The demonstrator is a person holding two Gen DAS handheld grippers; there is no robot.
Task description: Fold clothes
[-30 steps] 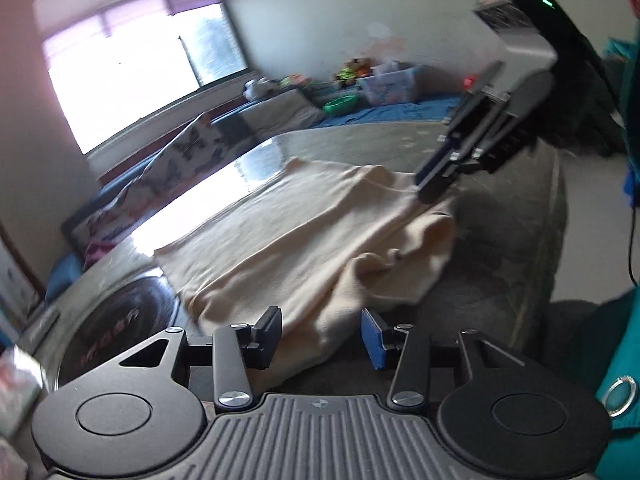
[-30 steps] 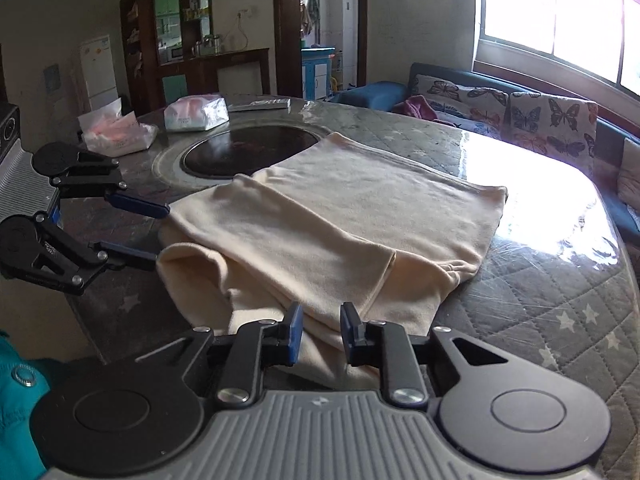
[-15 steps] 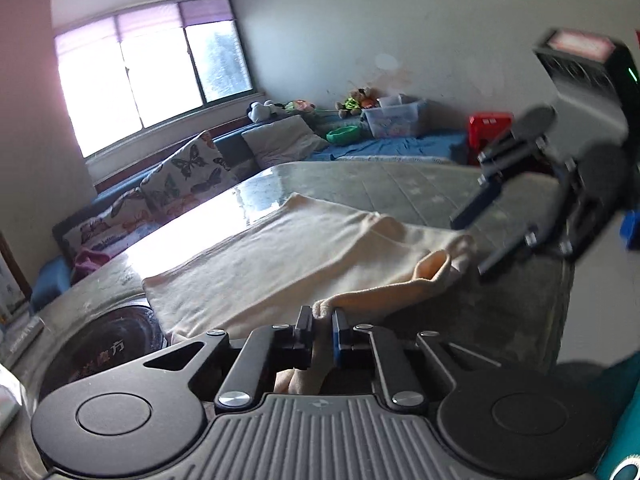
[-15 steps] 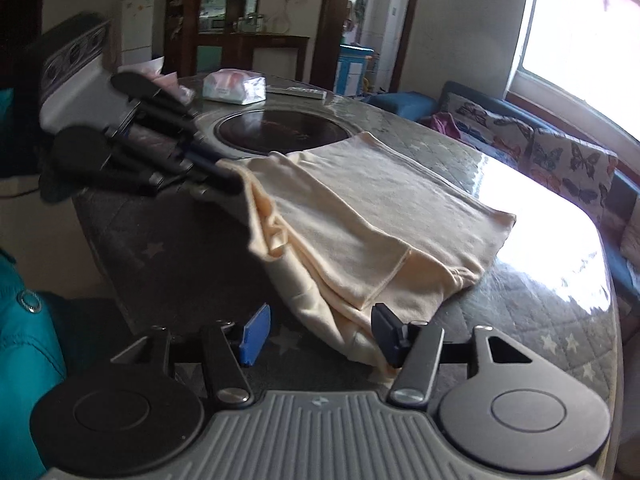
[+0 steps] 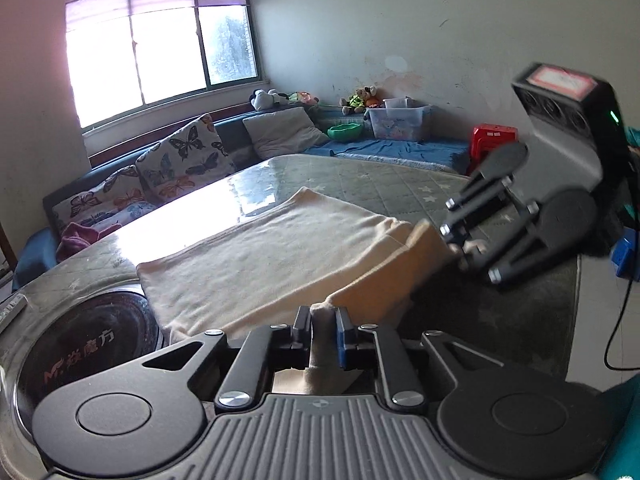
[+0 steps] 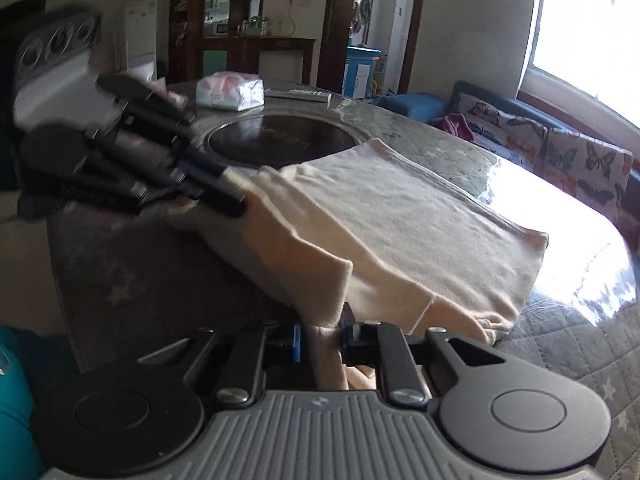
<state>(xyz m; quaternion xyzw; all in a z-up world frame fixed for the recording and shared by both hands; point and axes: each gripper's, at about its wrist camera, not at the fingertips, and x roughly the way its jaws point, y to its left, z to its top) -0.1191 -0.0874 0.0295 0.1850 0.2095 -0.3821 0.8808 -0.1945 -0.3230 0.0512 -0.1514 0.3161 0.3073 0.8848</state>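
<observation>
Butterfly-print cushions line sofa below window; clear storage bin, red stool by wall.

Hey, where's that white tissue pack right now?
In the right wrist view the tissue pack sits upper left, on the table's far edge, just beyond the round black cooktop.

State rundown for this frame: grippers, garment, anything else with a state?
left gripper: jaws opening, cloth edge pinched between the pads
right gripper: jaws closing on the cloth
cream garment: near edge lifted between both grippers, the rest flat on the table
tissue pack: lying on the table beyond the garment
</observation>
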